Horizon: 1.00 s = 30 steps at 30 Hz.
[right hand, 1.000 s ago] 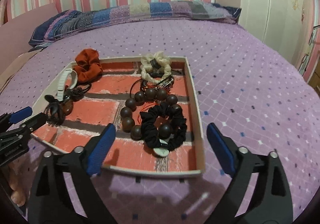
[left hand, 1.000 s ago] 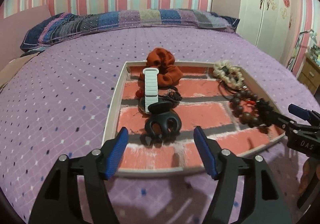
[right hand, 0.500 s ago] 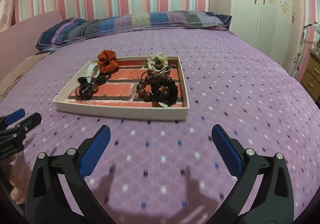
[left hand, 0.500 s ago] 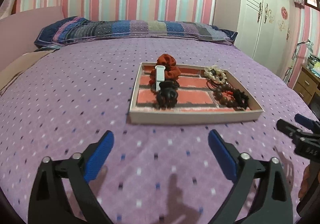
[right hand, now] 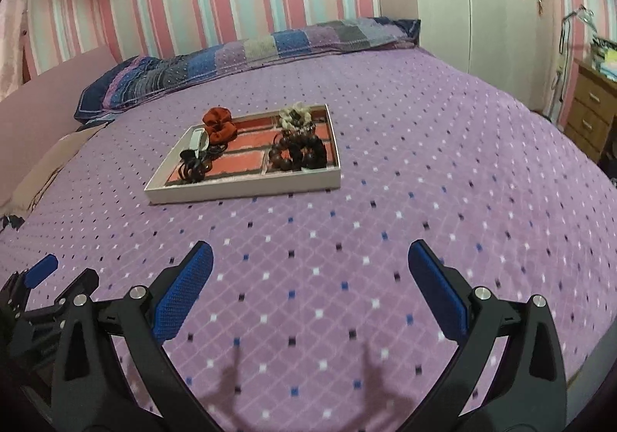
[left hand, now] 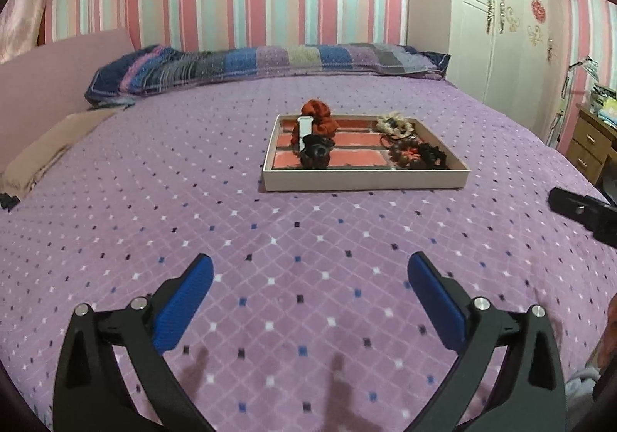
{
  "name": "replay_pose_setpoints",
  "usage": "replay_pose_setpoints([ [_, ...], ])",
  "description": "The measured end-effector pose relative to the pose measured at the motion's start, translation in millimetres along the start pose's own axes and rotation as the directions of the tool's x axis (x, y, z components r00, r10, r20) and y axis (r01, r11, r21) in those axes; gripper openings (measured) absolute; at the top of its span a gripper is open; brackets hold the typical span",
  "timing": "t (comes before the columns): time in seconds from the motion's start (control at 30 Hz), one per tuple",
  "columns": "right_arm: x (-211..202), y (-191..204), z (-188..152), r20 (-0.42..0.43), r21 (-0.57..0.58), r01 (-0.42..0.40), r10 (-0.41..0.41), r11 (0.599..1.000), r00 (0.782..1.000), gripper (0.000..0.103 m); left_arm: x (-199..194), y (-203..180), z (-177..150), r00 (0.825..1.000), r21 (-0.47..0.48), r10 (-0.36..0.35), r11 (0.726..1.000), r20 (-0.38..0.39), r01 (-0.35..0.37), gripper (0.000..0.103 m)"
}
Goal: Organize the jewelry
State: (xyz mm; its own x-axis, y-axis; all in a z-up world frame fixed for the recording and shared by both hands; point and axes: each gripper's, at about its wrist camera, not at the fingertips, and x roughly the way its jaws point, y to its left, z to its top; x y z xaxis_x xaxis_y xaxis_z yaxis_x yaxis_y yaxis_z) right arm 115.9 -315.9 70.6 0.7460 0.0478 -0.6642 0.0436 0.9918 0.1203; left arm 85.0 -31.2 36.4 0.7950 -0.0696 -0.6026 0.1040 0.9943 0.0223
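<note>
Both tongs are hovering over the purple bedspread, well short of the tray, which is sitting on the bed toward the pillows. The left tongs are standing wide apart with nothing between the blue pads, and the right tongs are gaping just as wide and equally empty.

Inside the tray, the rust scrunchie is lying at the far left corner, with a white watch strap and a black claw clip in front of it. The cream bracelet, brown bead bracelet and black scrunchie are filling the right side.

Judging by this, every piece is already lying in the tray and the sorting looks finished or nearly so. Any further step would be calling for a reach back to the tray, then closing on a single piece without dragging its tangled neighbours.
</note>
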Motion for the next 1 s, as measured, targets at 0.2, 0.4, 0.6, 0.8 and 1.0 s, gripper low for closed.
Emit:
replay_pose_setpoints([
  [0.2,-24,5,-4,0.081,-0.028,0.039,-0.037,0.999,0.996,0.099,-26,-12,-3,0.999,0.029,0.043,0.999,0.030,-0.044,0.099],
  [0.4,-16,12,-6,0.046,-0.068,0.041,-0.038,0.997,0.998,0.099,-35,-11,0,0.998,0.015,0.043,0.999,0.036,-0.044,0.099],
  [0.6,-17,23,-7,0.058,-0.118,0.045,-0.038,0.992,0.998,0.099,-33,-9,7,0.998,0.006,0.057,0.998,0.040,-0.057,0.099],
  [0.8,-19,21,-8,0.070,-0.110,0.052,-0.044,0.993,0.997,0.099,-28,-3,15,0.996,-0.016,0.081,0.997,0.043,-0.080,0.099],
  [1.0,-19,20,-7,0.068,-0.113,0.055,-0.048,0.992,0.997,0.099,-29,0,20,0.993,-0.017,0.099,0.995,0.059,-0.099,0.099],
])
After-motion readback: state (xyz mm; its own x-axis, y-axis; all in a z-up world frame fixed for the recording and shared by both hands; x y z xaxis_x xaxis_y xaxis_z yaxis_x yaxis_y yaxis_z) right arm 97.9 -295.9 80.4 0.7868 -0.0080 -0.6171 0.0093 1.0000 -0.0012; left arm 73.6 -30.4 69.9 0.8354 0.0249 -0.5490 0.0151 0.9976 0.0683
